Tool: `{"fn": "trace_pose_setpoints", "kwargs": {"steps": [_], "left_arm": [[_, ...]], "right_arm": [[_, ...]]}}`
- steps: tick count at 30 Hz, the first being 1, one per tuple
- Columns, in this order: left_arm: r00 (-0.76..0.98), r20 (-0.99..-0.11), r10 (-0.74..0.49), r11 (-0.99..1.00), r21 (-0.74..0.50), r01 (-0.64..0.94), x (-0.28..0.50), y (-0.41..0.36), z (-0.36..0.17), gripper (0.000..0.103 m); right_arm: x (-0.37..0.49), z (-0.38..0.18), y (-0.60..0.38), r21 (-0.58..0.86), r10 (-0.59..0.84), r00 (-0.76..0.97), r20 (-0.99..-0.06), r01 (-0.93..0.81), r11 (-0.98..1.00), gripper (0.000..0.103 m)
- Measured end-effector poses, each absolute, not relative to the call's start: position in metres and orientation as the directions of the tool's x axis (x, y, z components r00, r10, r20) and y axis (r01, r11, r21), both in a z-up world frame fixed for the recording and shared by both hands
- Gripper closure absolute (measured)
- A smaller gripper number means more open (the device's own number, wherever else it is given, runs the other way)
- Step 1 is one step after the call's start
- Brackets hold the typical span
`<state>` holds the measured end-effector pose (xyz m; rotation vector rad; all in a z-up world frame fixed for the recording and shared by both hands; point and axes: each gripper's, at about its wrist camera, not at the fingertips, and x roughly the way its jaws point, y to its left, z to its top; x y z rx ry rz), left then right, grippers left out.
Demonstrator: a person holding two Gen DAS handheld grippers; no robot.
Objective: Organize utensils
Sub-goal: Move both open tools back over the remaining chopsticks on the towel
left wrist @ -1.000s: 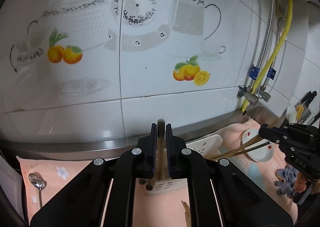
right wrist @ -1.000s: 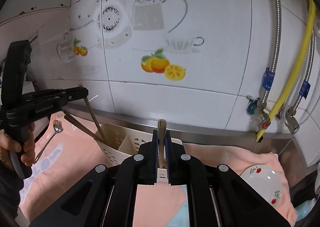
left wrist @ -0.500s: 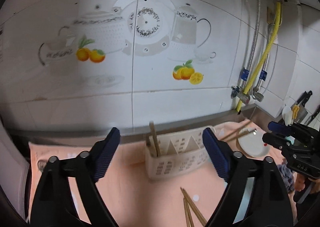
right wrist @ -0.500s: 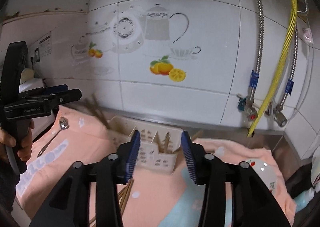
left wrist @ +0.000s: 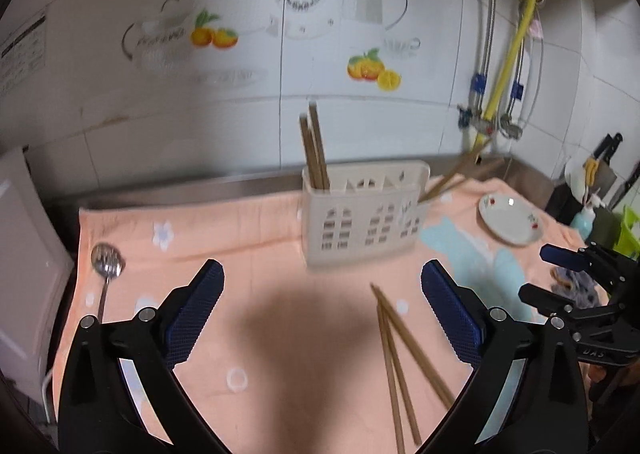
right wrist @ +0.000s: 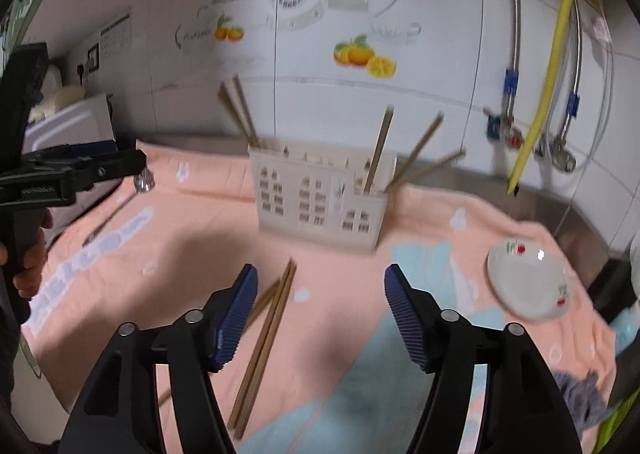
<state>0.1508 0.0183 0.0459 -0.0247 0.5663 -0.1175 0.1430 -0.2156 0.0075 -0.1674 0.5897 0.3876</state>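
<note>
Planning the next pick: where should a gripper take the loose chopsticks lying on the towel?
Grip the loose chopsticks near mid-length, coming from above with the fingers straddling the bundle crosswise. They lie flat on the towel, side by side and slightly splayed toward one end, so a pinch across the tighter part probably gathers them all.

Each camera sits on its gripper and looks forward and downward between that gripper's own fingers toward the tiled far wall. The left view faces the utensil holder [left wrist: 362, 210] from the left; the right view faces it from the right. Both share the holder, the peach towel [left wrist: 260, 266] and the saucer [right wrist: 528, 278].
</note>
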Motion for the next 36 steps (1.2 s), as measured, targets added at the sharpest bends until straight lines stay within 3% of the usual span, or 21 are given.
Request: {"fn": "trace_pose_setpoints", "kwargs": {"steps": [3,11,19,29,36], "left_arm": [[0.828,-0.554,-0.087,0.996,-0.031,0.084,0.137,0.019,0.030,0.005],[0.798,-0.601,-0.053,0.998,-0.059,0.021,0.116,0.033,-0.003,0.005],[0.769,-0.639,-0.016,0.998,-0.051,-0.022,0.109,0.039,-0.024,0.005],[0.758,-0.652,0.004,0.997,-0.052,-0.050,0.102,0.045,-0.031,0.005],[0.746,-0.666,0.002,0.997,-0.052,-0.049,0.101,0.045,-0.038,0.005]], "right_arm": [[0.135,-0.014,-0.214,-0.034,0.300,0.738,-0.604,-0.399,0.916,0.030],[0.117,-0.073,-0.209,-0.018,0.254,0.678,-0.690,-0.366,0.930,0.027],[0.113,-0.094,-0.207,0.000,0.236,0.647,-0.725,-0.342,0.940,0.024],[0.117,-0.111,-0.201,0.002,0.210,0.630,-0.748,-0.314,0.949,0.025],[0.121,-0.118,-0.196,0.013,0.217,0.612,-0.760,-0.321,0.947,0.037]]}}
